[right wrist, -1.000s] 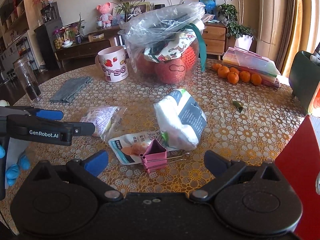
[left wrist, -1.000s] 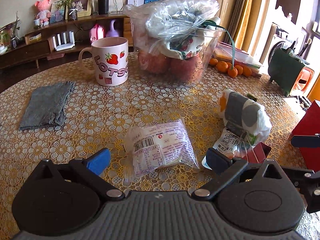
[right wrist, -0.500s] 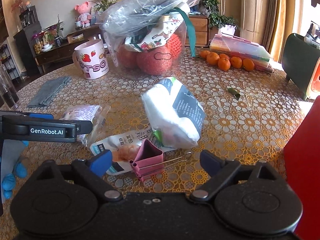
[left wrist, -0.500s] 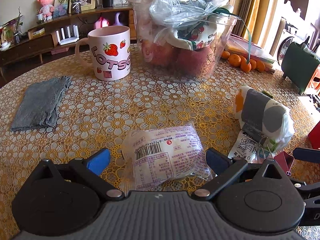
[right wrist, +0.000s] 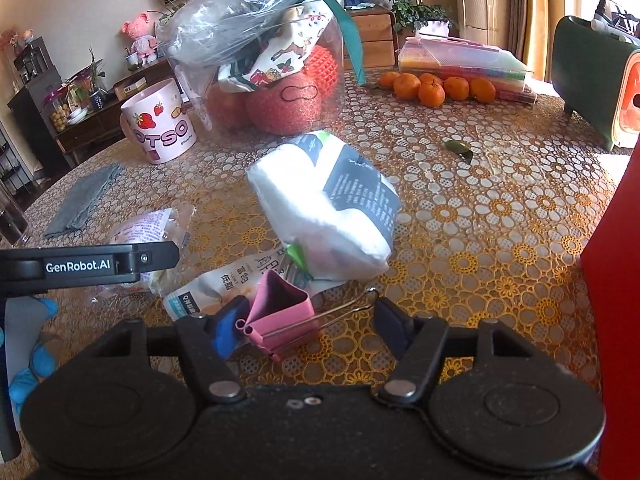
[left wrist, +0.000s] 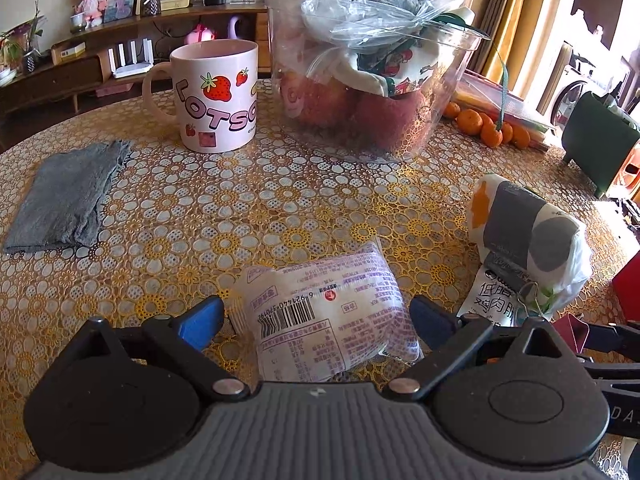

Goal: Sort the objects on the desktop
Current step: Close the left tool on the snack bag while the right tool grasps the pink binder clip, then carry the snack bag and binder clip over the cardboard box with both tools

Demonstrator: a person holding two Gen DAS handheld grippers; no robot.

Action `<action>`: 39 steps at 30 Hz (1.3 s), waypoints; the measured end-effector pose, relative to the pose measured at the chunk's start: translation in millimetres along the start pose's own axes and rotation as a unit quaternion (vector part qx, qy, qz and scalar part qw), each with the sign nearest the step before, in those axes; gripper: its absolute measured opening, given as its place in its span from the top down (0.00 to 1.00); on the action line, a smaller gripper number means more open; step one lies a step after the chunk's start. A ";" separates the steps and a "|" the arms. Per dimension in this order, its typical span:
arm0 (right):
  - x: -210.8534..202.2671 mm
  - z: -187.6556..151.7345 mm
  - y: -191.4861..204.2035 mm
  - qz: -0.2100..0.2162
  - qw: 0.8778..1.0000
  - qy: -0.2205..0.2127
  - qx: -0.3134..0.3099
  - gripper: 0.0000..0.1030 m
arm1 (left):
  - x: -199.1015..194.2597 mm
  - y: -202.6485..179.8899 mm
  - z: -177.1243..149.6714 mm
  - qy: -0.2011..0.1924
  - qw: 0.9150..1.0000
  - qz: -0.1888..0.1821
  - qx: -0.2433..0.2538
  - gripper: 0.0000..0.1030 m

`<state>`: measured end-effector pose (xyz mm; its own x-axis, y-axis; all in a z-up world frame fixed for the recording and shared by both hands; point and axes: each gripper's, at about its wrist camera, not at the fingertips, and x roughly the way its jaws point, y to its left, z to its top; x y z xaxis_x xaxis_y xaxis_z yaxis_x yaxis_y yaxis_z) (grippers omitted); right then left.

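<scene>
Clip point(right wrist: 280, 312) between closing right gripper point(right wrist: 310, 326), wire handles toward right pad; pouch point(right wrist: 208, 292) and tissue pack point(right wrist: 320, 216) just behind. Snack pack point(left wrist: 324, 316) between wide, closing left gripper point(left wrist: 316, 318).

A round surface point(left wrist: 168, 216) under a gold flower-lace cover carries a pink strawberry mug point(left wrist: 216, 94), a folded grey cloth point(left wrist: 64, 196) well to its left, a clear tub point(left wrist: 360, 80) stuffed with bags, a row of oranges point(right wrist: 436, 87), a sealed snack packet point(left wrist: 324, 316), a white tissue pack point(right wrist: 328, 208), a flat pouch point(right wrist: 208, 286) and a pink binder clip point(right wrist: 280, 316)
</scene>
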<state>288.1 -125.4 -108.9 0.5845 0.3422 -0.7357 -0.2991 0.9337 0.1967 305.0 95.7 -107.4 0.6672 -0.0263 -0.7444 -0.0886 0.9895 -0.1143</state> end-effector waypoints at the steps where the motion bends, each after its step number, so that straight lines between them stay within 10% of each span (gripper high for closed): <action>1: -0.3 0.5 0.7 -0.002 1.000 -0.001 0.000 0.37 | -0.4 -0.5 0.1 0.000 1.000 0.001 0.000 0.06; 8: -1.9 0.3 1.0 -0.004 1.000 -0.003 -0.005 0.38 | -2.6 1.8 -0.3 0.000 1.000 -0.008 -0.008 0.13; 11: -2.8 0.6 0.1 0.002 1.000 -0.002 -0.006 0.66 | -4.1 1.4 -0.7 0.002 1.000 -0.012 -0.014 0.18; 39: -60.3 -5.0 -7.5 -0.007 0.999 -0.036 -0.015 0.72 | -64.5 -26.1 -8.6 -0.017 0.999 -0.038 0.000 0.32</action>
<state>251.3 -153.6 -69.3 0.6417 0.3365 -0.6892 -0.3118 0.9355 0.1665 257.9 70.4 -62.1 0.6973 -0.0956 -0.7104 -0.0371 0.9849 -0.1690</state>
